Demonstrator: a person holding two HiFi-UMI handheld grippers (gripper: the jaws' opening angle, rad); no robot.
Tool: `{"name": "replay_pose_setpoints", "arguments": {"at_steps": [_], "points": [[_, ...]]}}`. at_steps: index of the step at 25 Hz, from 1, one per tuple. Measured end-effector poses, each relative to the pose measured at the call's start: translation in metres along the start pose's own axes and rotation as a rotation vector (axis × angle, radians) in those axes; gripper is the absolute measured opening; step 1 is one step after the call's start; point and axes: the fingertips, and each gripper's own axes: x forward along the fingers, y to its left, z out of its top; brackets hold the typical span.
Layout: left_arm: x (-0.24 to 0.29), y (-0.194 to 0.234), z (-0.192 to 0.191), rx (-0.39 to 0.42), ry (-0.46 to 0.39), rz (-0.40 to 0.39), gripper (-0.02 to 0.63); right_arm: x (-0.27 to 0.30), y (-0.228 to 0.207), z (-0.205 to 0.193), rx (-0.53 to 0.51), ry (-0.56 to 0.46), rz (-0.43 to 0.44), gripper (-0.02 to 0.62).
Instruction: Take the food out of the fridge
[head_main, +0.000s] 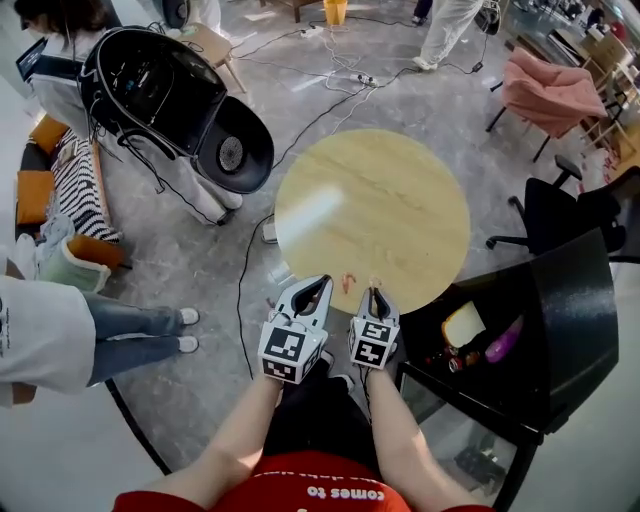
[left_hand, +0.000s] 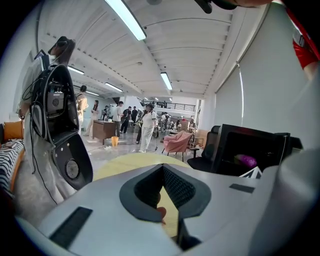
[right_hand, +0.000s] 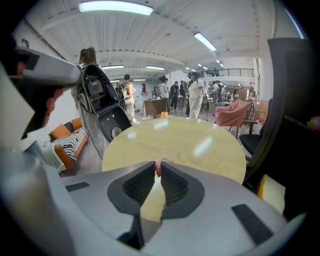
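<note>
Your right gripper (head_main: 376, 293), low in the frame at the round table's (head_main: 380, 190) near edge, pinches a small pink morsel (right_hand: 160, 161); your left gripper (head_main: 315, 290) stands open and empty beside it. The step looks like delivery: set the morsel down by the other pink piece (head_main: 347, 283), release, then go to the open fridge (head_main: 575, 310), lower right, where a purple eggplant (head_main: 503, 341) waits.

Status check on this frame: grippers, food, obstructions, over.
Left hand-held gripper open, empty. Right hand-held gripper shut on small pink food piece at round table. Eggplant inside open fridge. Nothing in the way.
</note>
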Motion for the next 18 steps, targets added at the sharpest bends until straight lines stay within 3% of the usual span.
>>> {"name": "replay_pose_setpoints", "arguments": {"at_steps": [8, 18], "points": [[-0.014, 0.021, -0.026, -0.024, 0.038, 0.007, 0.003, 0.031, 0.009, -0.039, 0.005, 0.109, 0.014, 0.041], [-0.005, 0.02, -0.048, -0.033, 0.065, -0.022, 0.003, 0.039, 0.014, -0.055, 0.03, 0.127, 0.048, 0.041]]}}
